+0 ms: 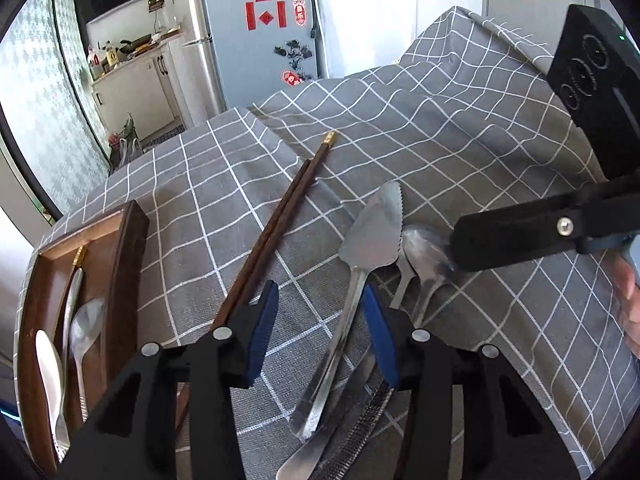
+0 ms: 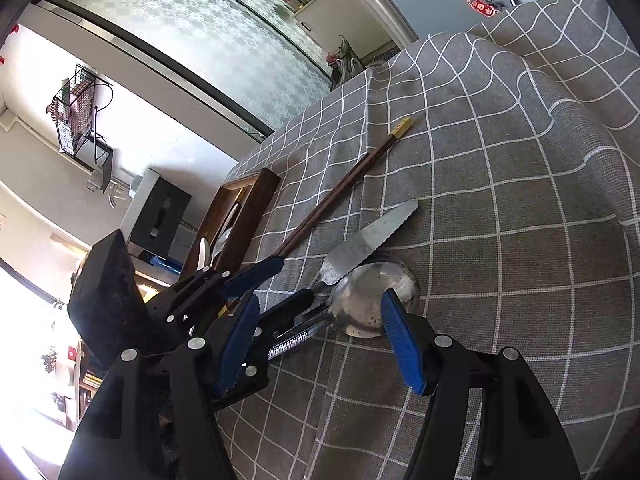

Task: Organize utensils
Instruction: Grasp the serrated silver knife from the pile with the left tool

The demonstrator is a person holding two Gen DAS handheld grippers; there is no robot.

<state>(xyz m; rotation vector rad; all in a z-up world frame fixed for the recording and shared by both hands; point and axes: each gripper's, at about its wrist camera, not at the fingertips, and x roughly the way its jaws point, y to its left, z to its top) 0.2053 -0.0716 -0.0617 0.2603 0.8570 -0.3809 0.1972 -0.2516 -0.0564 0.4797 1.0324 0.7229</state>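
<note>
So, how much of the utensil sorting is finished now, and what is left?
Done: two spoons and a gold-tipped utensil lie in the wooden tray. In hand: nothing is gripped; the left tongs stand open around the cake server handle, and the right tongs are open at the metal spoon. Left: chopsticks, server, spoon and others remain on the checked cloth.

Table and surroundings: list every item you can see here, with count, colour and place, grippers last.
Tablecloth: one, grey with white checks, covering the table.
Wooden tray: one, dark brown, table's left edge.
Spoons in tray: one white, at least one silver, plus a gold-tipped piece.
Chopsticks: a pair, dark brown with a gold tip, on the cloth beside the tray.
Cake server: one, silver, serrated, mid-table.
Steel spoons: at least two, beside the server.
Fridge: one, silver, with red magnets, background.
Left gripper: black, blue pads, open above the server's handle.
Right gripper: black, blue pads, open over a spoon bowl.
</note>
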